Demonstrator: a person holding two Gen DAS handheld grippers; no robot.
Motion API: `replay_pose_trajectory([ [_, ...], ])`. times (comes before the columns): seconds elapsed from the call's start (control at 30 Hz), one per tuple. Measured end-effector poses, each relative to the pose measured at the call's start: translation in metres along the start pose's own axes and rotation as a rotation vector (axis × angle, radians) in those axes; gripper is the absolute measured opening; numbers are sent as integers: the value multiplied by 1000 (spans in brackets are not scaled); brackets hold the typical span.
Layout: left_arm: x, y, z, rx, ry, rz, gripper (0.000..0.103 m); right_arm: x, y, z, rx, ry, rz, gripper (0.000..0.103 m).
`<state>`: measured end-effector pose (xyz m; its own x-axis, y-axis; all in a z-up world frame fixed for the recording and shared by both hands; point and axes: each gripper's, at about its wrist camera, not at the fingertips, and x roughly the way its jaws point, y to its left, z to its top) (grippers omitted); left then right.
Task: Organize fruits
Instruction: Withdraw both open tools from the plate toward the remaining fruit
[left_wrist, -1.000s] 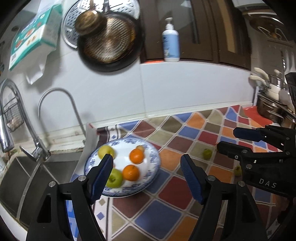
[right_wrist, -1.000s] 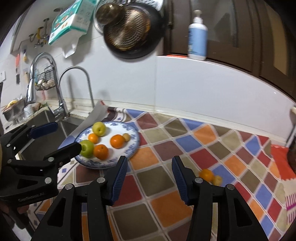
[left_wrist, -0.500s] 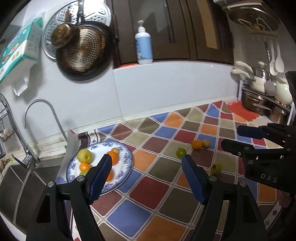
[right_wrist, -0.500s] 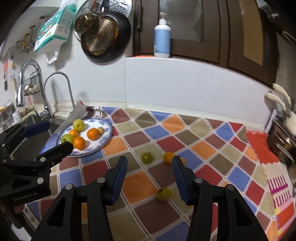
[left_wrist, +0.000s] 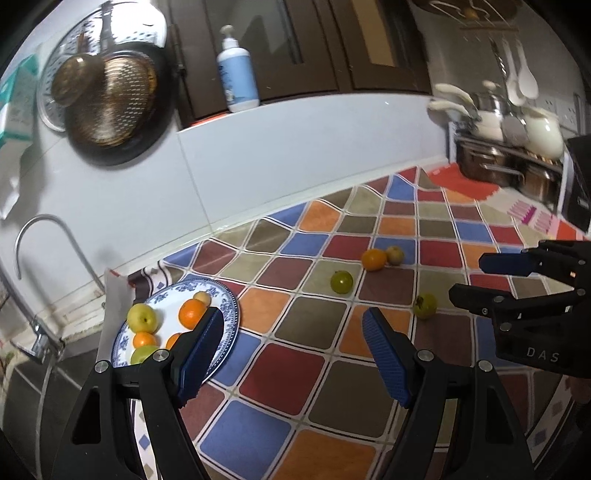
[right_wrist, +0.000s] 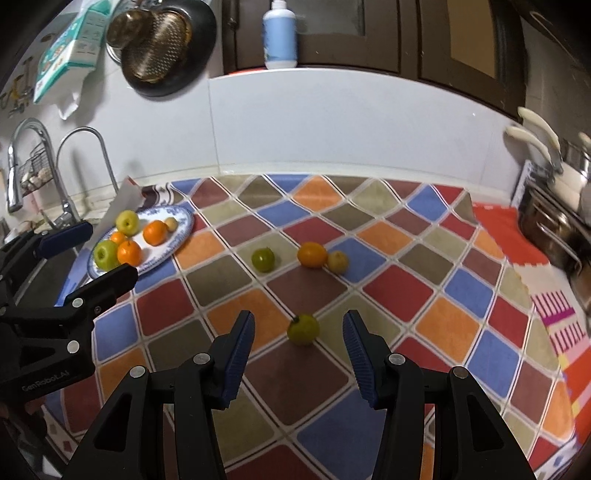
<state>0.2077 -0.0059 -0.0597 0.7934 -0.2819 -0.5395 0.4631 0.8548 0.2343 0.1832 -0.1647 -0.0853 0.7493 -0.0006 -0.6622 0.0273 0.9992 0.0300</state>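
Left of the desk (right_wrist: 399, 295): the plate (right_wrist: 184, 225) by the sink already holds two green apples, three oranges and a small pale fruit, so it's crowded. My left gripper (left_wrist: 291, 350) hangs wide open with nothing in it, one finger overlapping the plate's near rim in view; can't tell if it touches. Mid-desk, four loose fruits: a green one (right_wrist: 263, 259), then an orange (right_wrist: 312, 254) touching a small yellowish fruit (right_wrist: 337, 261), and nearest me a stemmed green fruit (right_wrist: 303, 329). My right gripper (right_wrist: 298, 338) is open wide and empty, lined up so that stemmed fruit sits between the fingers, not yet touched. Likely next step is closing on it. Risks: it's round and sits on a rippled patterned mat, so an off-centre squeeze could squirt it out and roll it toward the orange pair or off the front edge. Placing on the full plate could knock an orange loose toward the sink. The two grippers are close together on the left side, so a collision is possible during transfer.
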Motion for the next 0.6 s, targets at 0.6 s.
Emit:
replay_pose_trajectory([
  [0.6,89,-8,10,133,61,-144,77,53,-5,-6,82,99,-23,50],
])
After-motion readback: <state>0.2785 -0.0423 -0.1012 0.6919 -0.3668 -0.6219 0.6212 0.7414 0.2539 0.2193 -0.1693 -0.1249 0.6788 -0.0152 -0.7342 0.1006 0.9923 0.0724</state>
